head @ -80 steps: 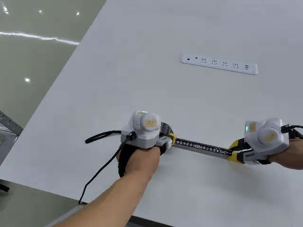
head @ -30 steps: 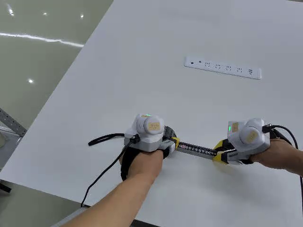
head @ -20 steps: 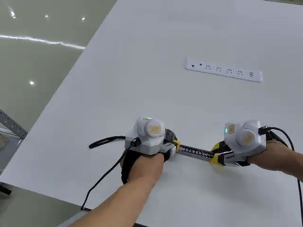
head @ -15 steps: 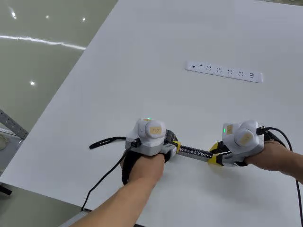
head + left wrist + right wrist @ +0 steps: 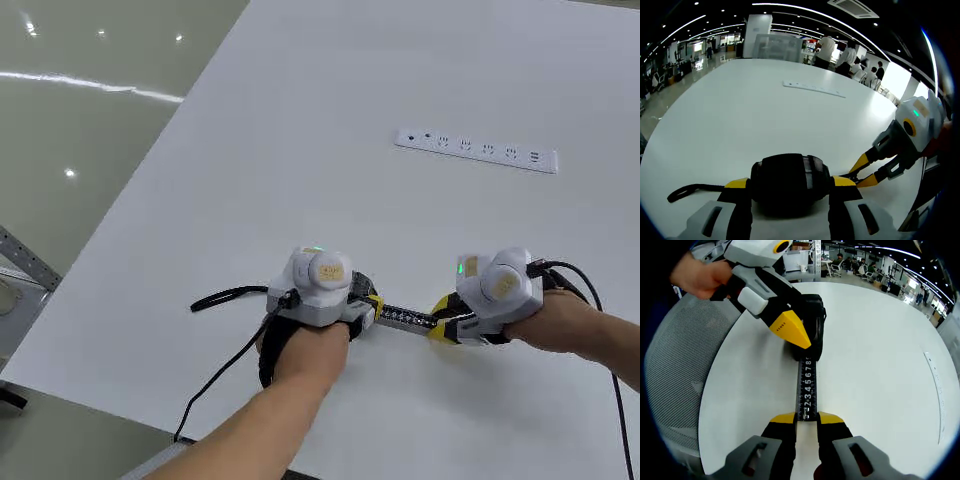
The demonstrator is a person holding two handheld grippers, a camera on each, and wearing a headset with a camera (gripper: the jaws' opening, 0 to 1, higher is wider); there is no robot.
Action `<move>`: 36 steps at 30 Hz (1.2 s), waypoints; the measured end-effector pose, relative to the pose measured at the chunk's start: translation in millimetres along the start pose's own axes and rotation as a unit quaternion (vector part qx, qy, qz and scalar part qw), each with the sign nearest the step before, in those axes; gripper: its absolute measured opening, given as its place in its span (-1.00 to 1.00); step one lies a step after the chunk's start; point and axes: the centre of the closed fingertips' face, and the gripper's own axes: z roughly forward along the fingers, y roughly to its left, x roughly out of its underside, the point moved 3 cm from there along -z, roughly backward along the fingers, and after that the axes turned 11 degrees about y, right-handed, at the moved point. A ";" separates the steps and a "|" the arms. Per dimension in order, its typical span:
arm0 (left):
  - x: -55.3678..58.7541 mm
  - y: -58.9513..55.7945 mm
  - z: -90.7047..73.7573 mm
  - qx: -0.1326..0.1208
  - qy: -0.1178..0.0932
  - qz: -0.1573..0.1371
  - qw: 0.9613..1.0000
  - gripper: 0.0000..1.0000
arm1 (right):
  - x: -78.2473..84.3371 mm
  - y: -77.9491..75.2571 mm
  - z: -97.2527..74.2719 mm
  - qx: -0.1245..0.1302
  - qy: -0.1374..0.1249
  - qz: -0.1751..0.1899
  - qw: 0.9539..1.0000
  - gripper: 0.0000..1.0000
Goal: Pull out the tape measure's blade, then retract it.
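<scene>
While only a short run of blade is out, either the pull has barely begun or retraction is nearly finished; full rewinding remains. On the smooth white desk, the yellow-tipped fingers of the left gripper clamp the rounded black tape measure case; the right gripper pinches shut on the flat, numbered blade's tip.

Blade: white numerals 2–8 legible on black face.
</scene>
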 end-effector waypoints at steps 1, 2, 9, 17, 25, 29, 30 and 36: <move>0.0 0.0 0.0 0.000 0.000 0.000 1.000 0.16 | -1.0 -0.2 0.3 0.000 0.000 0.000 1.000 -0.76; 0.0 0.0 -0.1 0.000 0.000 0.000 1.000 0.16 | -2.5 -0.3 0.9 -0.001 -0.001 0.000 1.000 -0.76; 0.1 0.0 -0.2 0.000 0.000 0.001 1.000 0.16 | -10.5 -1.0 3.7 -0.001 -0.005 -0.002 1.000 -0.76; 0.3 -0.2 -0.4 0.001 0.001 0.002 1.000 0.16 | -19.2 -1.0 7.9 -0.002 -0.008 -0.005 1.000 -0.76; 0.5 -0.4 -0.2 0.002 0.002 0.004 1.000 0.16 | -27.0 -1.0 12.6 -0.005 -0.008 -0.011 1.000 -0.76; 0.3 -0.4 -0.1 0.003 0.002 0.004 1.000 0.15 | -29.9 -1.0 14.5 -0.006 -0.008 -0.016 1.000 -0.76; 0.3 -0.4 -0.1 0.002 0.002 0.005 1.000 0.15 | -30.5 -1.0 14.5 -0.007 -0.008 -0.016 1.000 -0.76; 0.4 -0.5 -0.5 0.003 0.002 0.004 1.000 0.15 | -35.5 -0.7 16.2 -0.007 -0.007 -0.018 1.000 -0.76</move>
